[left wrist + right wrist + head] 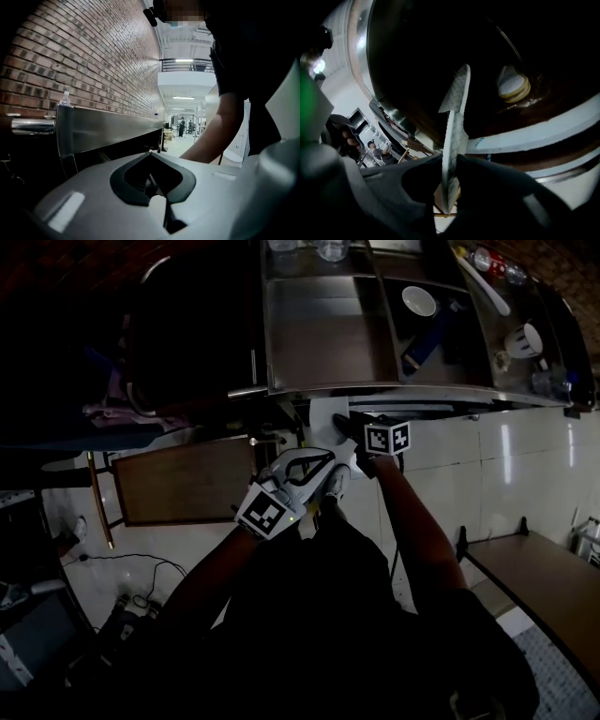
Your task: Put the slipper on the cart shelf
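**A:** How far along are you?

**B:** Not done yet. My right claw (pixel 451 161) is clamped on the slipper (pixel 454 108), sole edge-on, poking out ahead of the jaws. The cart shelf (pixel 323 329) looks just beyond it, though it's dark. Left to do: set it down, let go.

Wears a dark short-sleeved top (pixel 375 643), cut off above the elbow. Shows a pale grey-white shell with dark trim on the left tool (pixel 330 486), backed by a cube (pixel 270 514) of black-and-white square markers. Bears the same marker cube on the right tool (pixel 347 427).
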